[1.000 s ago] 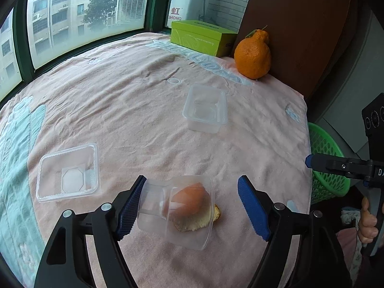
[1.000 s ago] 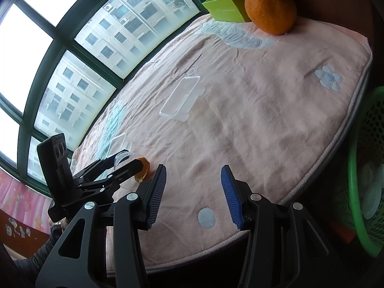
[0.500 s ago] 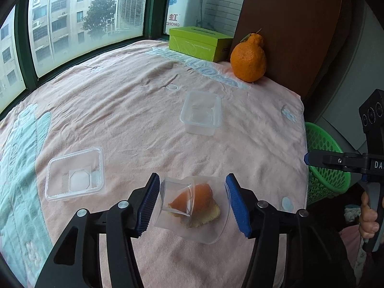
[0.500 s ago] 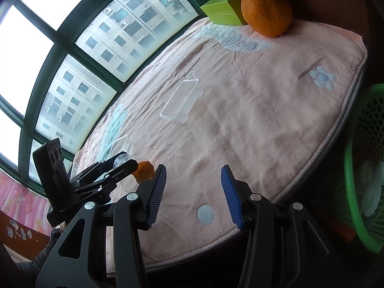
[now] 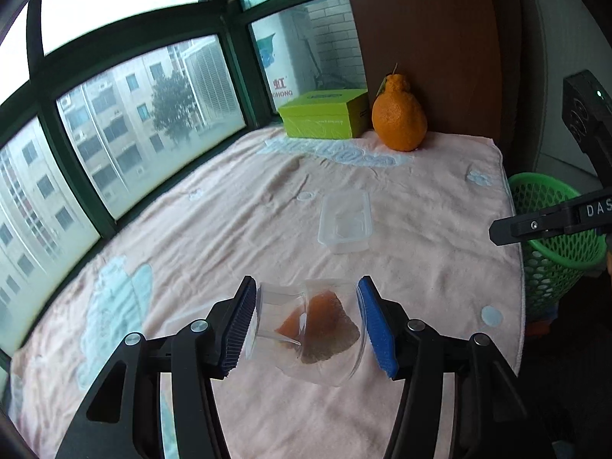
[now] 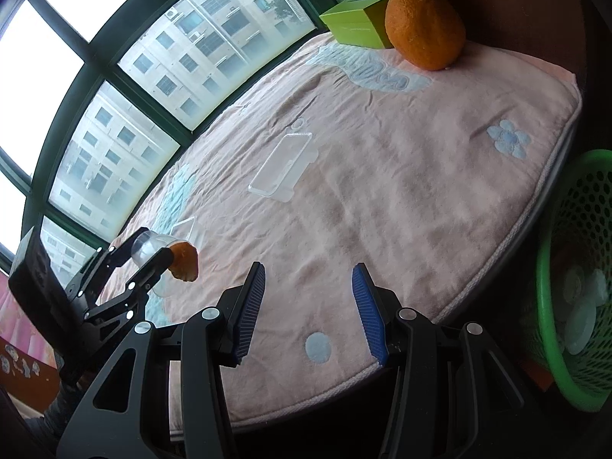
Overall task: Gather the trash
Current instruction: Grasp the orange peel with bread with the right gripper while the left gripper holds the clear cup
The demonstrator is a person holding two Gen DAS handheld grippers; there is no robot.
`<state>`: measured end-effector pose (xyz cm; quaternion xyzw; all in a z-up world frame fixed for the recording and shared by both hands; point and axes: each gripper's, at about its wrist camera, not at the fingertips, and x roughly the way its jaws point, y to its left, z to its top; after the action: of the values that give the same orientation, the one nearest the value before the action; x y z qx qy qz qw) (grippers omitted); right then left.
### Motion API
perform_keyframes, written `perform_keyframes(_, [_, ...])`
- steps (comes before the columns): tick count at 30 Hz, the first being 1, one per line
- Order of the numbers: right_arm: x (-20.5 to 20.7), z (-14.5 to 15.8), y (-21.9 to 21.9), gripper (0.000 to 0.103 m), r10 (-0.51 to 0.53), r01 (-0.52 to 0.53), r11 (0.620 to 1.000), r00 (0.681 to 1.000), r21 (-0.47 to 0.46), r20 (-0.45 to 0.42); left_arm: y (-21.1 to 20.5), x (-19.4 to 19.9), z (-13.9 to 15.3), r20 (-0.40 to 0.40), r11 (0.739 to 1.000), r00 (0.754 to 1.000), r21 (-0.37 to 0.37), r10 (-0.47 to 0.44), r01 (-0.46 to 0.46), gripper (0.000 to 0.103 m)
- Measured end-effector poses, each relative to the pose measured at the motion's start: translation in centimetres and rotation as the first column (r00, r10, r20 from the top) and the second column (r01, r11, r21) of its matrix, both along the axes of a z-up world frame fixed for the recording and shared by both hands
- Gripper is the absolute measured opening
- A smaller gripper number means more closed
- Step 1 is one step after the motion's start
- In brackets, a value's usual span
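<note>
From your left wrist camera, your left gripper (image 5: 306, 325) has its blue pads pressed against both sides of a clear plastic cup (image 5: 306, 334), its jaws closing a little more on it; the cup lies sideways between them, lifted clear of the pink blanket (image 5: 237, 237), with a piece of orange peel (image 5: 321, 323) at its mouth. Farther out on the blanket sits an empty clear container (image 5: 346, 222), and at the far end a green box (image 5: 323, 114) stands just beside a whole orange fruit (image 5: 399, 116). The green basket (image 5: 550, 229) is off the blanket's right edge, with the tip of your right gripper (image 5: 497, 231) in front of it. From your right wrist camera, your right gripper (image 6: 308, 306) holds its jaws apart with nothing between them, hovering over the near edge of the blanket (image 6: 382, 191). At lower left you see your left gripper (image 6: 153, 250) carrying the cup (image 6: 147, 246) and peel (image 6: 184, 266) above the blanket. The basket (image 6: 550, 359) is at right, with pale round pieces inside.
</note>
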<state>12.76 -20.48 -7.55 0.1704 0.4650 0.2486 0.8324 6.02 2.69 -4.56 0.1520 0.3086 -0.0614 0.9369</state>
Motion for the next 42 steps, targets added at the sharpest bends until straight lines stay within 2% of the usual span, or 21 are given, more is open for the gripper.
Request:
perform_keyframes(2, [0.2,0.0,0.4,0.049,0.005,-0.005,1.0,1.0,-0.006,0.002,-0.2,-0.3,0.6,0.043,1.0,0.999,0.031,-0.002,0.0,0.053])
perform_keyframes(5, [0.5,0.1,1.0,0.049,0.019,-0.019,1.0,1.0,-0.009,0.004,0.1,-0.4,1.4,0.077,1.0,0.997,0.027,0.005,-0.007,0.053])
perform_keyframes(8, [0.4,0.2,1.5,0.049,0.038,-0.038,0.999,0.999,-0.01,0.01,0.8,0.0,1.7,0.07,1.0,0.997,0.008,0.021,-0.021,0.053])
perform_keyframes(16, [0.1,-0.5,5.7,0.049,0.142,-0.142,0.989,0.99,-0.035,0.007,5.2,0.3,2.8,0.042,0.984,0.992,-0.139,0.122,-0.115,0.053])
perform_keyframes(26, [0.1,-1.9,13.9,0.049,0.285,-0.285,0.956,0.959,-0.067,-0.007,9.1,-0.8,2.8,0.027,0.962,0.98,-0.2,0.195,-0.186,0.053])
perform_keyframes(30, [0.3,-2.7,16.5,0.049,0.313,-0.312,0.943,0.95,-0.119,-0.007,10.3,-1.1,2.5,0.02,0.954,0.977,-0.219,0.214,-0.204,0.053])
perform_keyframes(38, [0.8,-4.0,18.9,0.049,0.29,-0.283,0.935,0.957,-0.215,-0.001,12.0,-1.6,2.1,0.01,0.939,0.972,-0.26,0.236,-0.225,0.053])
perform_keyframes(42, [0.6,-4.0,20.4,0.049,0.294,-0.268,0.914,0.955,-0.304,0.04,12.6,-1.7,1.7,-0.002,0.929,0.969,-0.285,0.247,-0.237,0.053])
